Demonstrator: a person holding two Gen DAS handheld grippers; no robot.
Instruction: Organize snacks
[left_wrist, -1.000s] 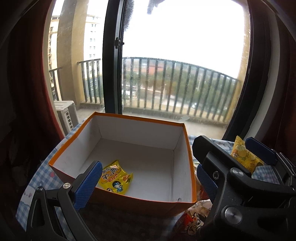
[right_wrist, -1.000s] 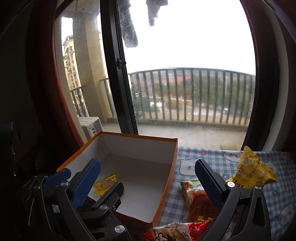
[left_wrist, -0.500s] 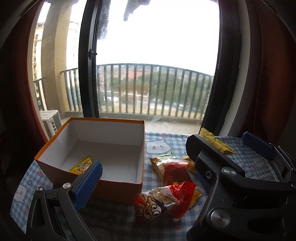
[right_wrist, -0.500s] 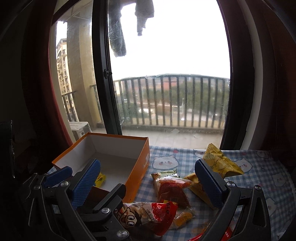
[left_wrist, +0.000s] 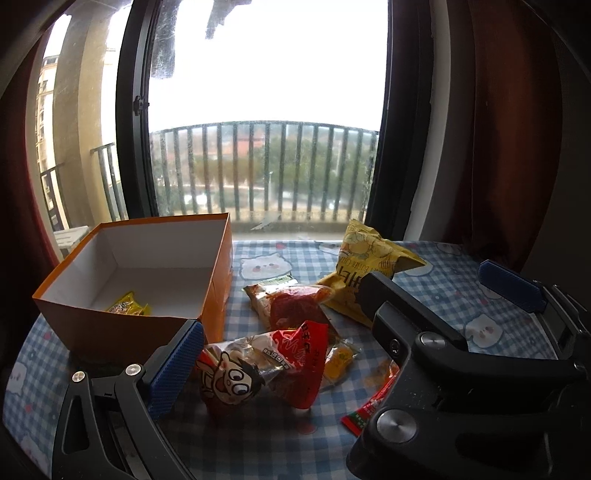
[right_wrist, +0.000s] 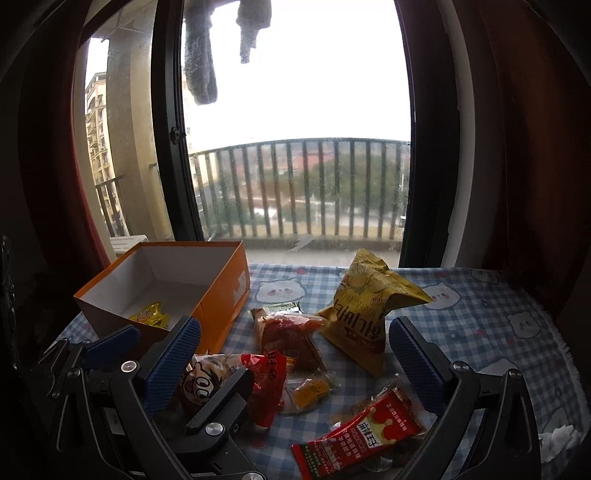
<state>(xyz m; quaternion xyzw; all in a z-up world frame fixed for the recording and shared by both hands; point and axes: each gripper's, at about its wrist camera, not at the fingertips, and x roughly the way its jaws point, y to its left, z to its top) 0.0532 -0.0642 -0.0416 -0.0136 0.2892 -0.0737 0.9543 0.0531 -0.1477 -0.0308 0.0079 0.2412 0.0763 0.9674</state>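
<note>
An orange box (left_wrist: 122, 325) (right_wrist: 221, 295) stands at the left of the checked tablecloth with a small yellow packet (left_wrist: 127, 308) (right_wrist: 149, 315) inside. To its right lie a red cartoon bag (left_wrist: 266, 365) (right_wrist: 236, 380), a red clear pack (left_wrist: 291, 306) (right_wrist: 291, 328), a big yellow chip bag (left_wrist: 365, 269) (right_wrist: 369, 310), a small orange sachet (right_wrist: 310, 389) and a flat red packet (right_wrist: 362, 439). My left gripper (left_wrist: 280, 369) is open and empty, close over the cartoon bag. My right gripper (right_wrist: 295, 362) is open and empty above the pile.
The table (right_wrist: 480, 306) ends at a window with a black frame (right_wrist: 170, 129) and balcony railing behind. Dark red curtains hang on both sides. The right gripper's body (left_wrist: 461, 369) fills the lower right of the left wrist view.
Both grippers have swung right, away from the box and toward the snack pile. The box now sits at the left of both views. Both stay open and empty.
</note>
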